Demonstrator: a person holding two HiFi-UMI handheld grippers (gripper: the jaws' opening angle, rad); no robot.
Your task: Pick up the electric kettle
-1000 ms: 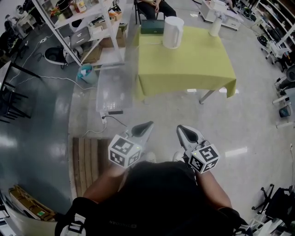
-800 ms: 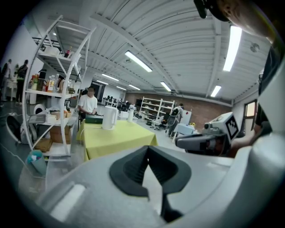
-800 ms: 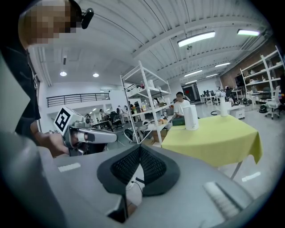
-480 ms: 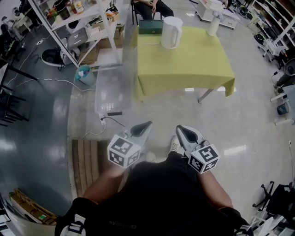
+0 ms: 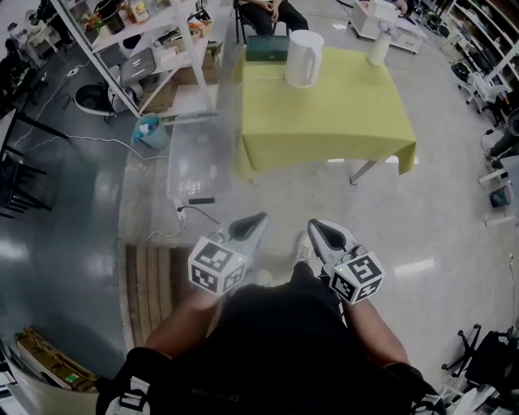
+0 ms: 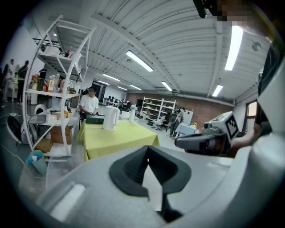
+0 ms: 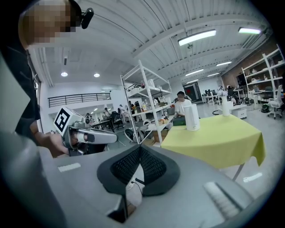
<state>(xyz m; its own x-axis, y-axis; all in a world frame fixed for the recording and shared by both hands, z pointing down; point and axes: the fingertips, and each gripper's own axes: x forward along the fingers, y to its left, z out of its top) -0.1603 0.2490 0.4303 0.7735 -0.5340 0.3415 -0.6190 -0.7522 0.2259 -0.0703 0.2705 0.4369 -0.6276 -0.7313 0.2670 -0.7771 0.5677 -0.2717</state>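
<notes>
While both tools hang just ahead of the person's torso, the left gripper (image 5: pixel 259 220) and right gripper (image 5: pixel 315 228) sit side by side, near each other but apart.

Left gripper: jaws closed, pad tips meeting; nothing between them, nothing touched.

Right gripper: jaws closed, pad tips together; empty, touching nothing. Only bare floor shows through the gap behind the pads.

Each tool's marker cube is at the near end, and the jaws point toward 12 o'clock in the head view.

The kettle (image 5: pixel 304 57), white and upright, is at 12 o'clock from the grippers and well apart from both. It stands on a table (image 5: pixel 332 121) under a yellow cloth, toward the table's 11 o'clock corner.

A green box (image 5: pixel 267 47) lies just beside the kettle at its 10 o'clock.

A white bottle (image 5: pixel 379 45) stands at the table's 1 o'clock corner.

A seated person (image 5: pixel 265 11) is beyond the table's far edge.
</notes>
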